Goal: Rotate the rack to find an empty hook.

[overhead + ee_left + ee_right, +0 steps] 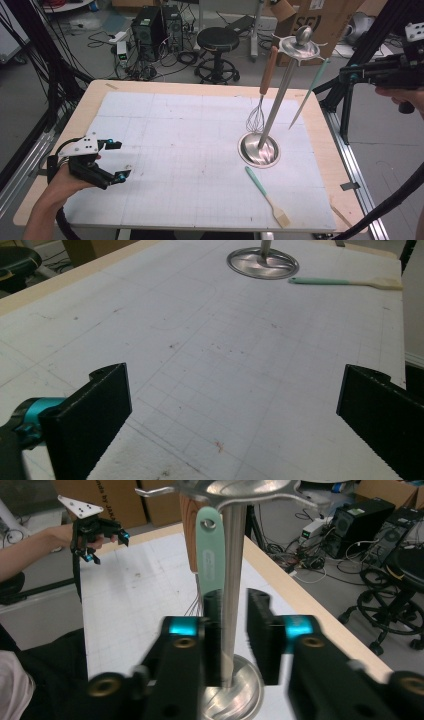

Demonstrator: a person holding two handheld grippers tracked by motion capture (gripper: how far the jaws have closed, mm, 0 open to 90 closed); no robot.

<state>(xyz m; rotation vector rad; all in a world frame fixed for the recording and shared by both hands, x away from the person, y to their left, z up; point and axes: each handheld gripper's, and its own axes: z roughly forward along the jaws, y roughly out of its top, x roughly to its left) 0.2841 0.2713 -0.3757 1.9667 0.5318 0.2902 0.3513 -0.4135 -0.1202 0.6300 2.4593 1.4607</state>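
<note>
The right gripper's [235, 630] fingers stand almost together with a slim gap between them. Nothing is clamped there, and the stand's [234, 555] pole shows through the gap from farther off. Just past the left finger hangs the mint spatula [207, 545], hooked by its handle hole under the stand's top disc, with the whisk's [187, 535] wooden handle beside it. From above, this gripper [347, 76] is near the hung spatula [310, 92] but apart from it. I judge the spatula is already on its hook and needs no holding.

The left gripper's [120, 160] fingers are wide apart and hold nothing. In its own view [235, 405] there is bare mat between them, and the stand's base and a second spatula [340, 281] lie well ahead. It probably rests there to keep out of the way. That second spatula [262, 187] lies flat near the base, likely the next one to hang.

The mat [175, 130] is white, gridded and lightly marked, and lies on a pale wooden table [90, 100]. On the floor behind are a stool [218, 40], computer towers [150, 25], loose cables and cardboard boxes [325, 20].
</note>
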